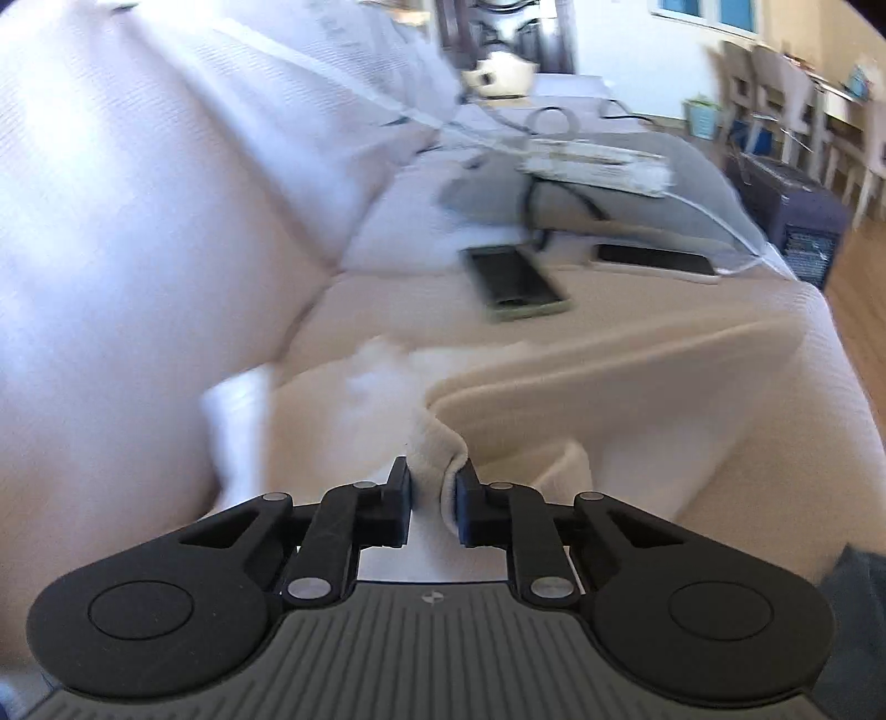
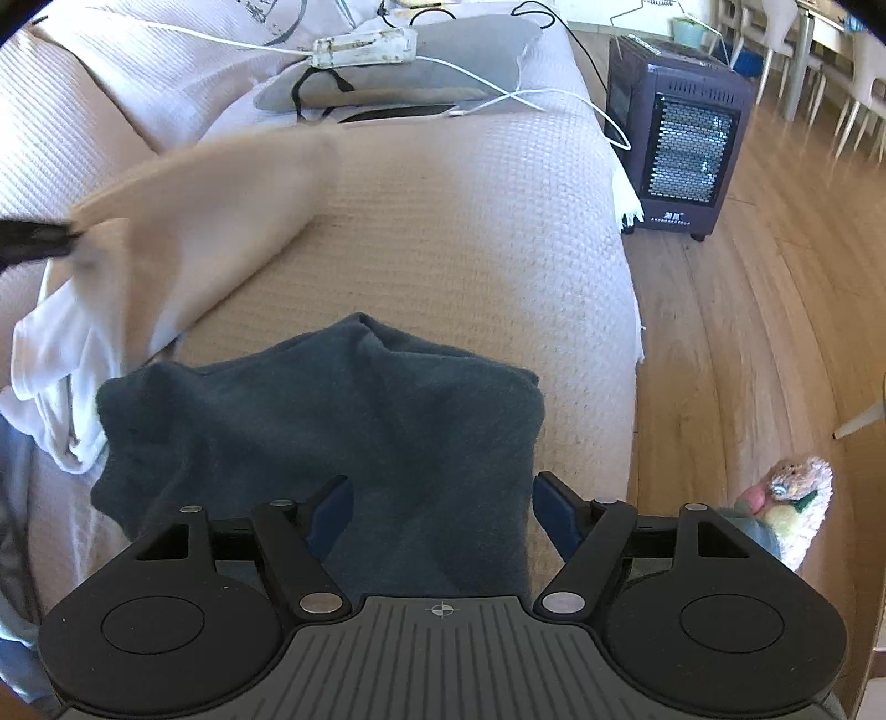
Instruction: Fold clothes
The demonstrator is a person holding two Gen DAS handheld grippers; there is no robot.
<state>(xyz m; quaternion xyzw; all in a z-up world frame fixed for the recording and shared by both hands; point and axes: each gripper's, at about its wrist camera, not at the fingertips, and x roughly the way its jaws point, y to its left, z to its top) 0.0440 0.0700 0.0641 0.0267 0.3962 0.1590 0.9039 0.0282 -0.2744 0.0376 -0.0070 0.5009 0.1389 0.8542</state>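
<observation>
On the sofa seat (image 2: 470,232), covered in a textured cream throw, lies the laundry. The left gripper (image 1: 433,487) has its jaws pinched almost together on a bunched edge of a cream garment (image 1: 609,382), the cloth squeezed between the blue pads; from the right wrist view that same garment (image 2: 221,221) shows as a blurred beige sheet lifted off the seat toward the sofa's back cushions (image 2: 83,138), with the left gripper's dark tip at the far left edge. Below the lifted cloth, a white garment (image 2: 55,360) lies crumpled on the seat.

The right gripper (image 2: 443,515) hangs with its fingers spread wide above a dark blue-grey fleece garment (image 2: 332,421), which lies loosely folded at the near end of the seat; the pads stand on either side of it, not pressing on it.

Further along the seat from the fleece rest a grey cushion (image 2: 443,55) carrying a white power strip (image 2: 365,47), cables, and two phones (image 1: 515,277). Beside the sofa's far end, on the wooden floor (image 2: 747,332), stands a dark heater (image 2: 681,144). A plush toy (image 2: 792,498) lies on the floor near the right gripper.
</observation>
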